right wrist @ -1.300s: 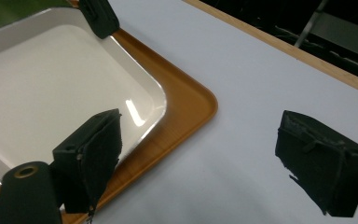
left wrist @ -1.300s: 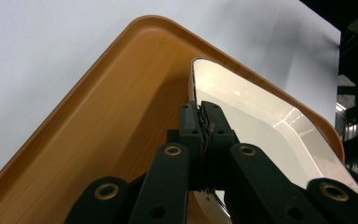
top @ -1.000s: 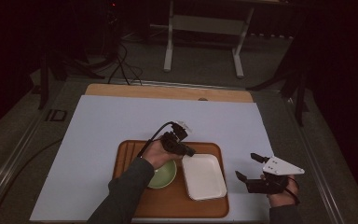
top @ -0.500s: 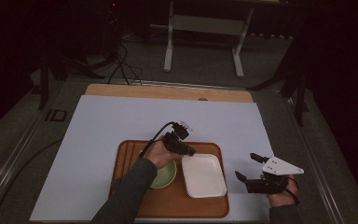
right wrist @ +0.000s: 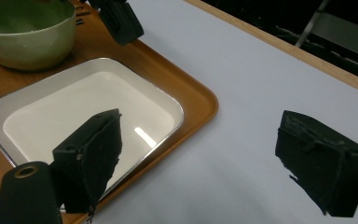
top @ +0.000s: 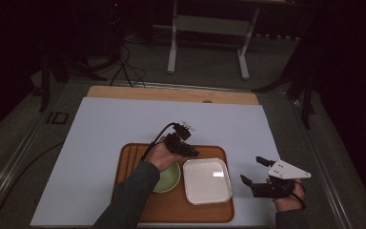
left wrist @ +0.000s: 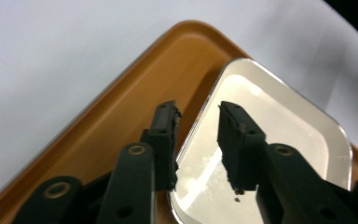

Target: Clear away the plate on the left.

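Dark floor and a metal stand's legs surround our desk, which wears a white sheet. On it sits a brown tray carrying a white dish to the right and a green bowl just beside it. Our left tongs hang over the dish's near-left corner, jaws parted, gripping nothing. Our right tongs hover over the sheet right of the tray, jaws spread wide and empty.

- I see a white table cover over the wooden tabletop.
- Beyond it, a white metal stand and floor cables.
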`<state>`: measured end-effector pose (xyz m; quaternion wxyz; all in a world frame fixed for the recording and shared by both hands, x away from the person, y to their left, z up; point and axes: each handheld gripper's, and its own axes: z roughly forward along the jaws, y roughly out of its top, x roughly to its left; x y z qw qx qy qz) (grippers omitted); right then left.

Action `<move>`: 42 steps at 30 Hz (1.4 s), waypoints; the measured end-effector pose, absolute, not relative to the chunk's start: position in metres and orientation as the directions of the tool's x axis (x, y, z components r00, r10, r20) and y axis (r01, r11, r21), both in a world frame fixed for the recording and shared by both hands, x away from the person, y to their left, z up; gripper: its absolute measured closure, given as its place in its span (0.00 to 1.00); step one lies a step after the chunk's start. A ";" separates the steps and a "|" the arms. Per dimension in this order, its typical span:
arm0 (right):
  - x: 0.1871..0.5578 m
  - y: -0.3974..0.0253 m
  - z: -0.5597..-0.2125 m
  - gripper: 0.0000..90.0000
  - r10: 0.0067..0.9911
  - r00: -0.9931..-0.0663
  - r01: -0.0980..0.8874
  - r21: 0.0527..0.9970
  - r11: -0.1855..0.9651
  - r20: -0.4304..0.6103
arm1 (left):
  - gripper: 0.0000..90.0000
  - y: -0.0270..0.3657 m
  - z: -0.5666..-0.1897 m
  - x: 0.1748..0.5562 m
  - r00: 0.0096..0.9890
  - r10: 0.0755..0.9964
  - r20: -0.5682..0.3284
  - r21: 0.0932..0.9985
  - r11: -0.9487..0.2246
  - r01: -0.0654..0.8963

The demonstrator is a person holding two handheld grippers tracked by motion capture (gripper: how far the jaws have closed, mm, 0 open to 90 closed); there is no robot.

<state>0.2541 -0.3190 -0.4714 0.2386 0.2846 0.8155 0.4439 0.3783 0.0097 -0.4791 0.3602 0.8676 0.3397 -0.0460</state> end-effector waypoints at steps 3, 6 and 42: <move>0.254 -0.319 -0.471 0.16 0.676 -0.724 0.252 0.860 0.445 -0.137 | 0.68 0.013 -0.476 0.378 0.762 0.558 -0.329 0.599 -0.500 0.625; 0.254 -0.319 -0.471 0.16 0.676 -0.724 0.252 0.860 0.444 -0.137 | 0.67 0.018 -0.473 0.377 0.753 0.567 -0.333 0.609 -0.481 0.631; 0.254 -0.317 -0.472 0.16 0.674 -0.726 0.252 0.859 0.445 -0.135 | 0.29 0.100 -0.429 0.316 0.618 0.783 -0.070 0.784 -0.340 0.519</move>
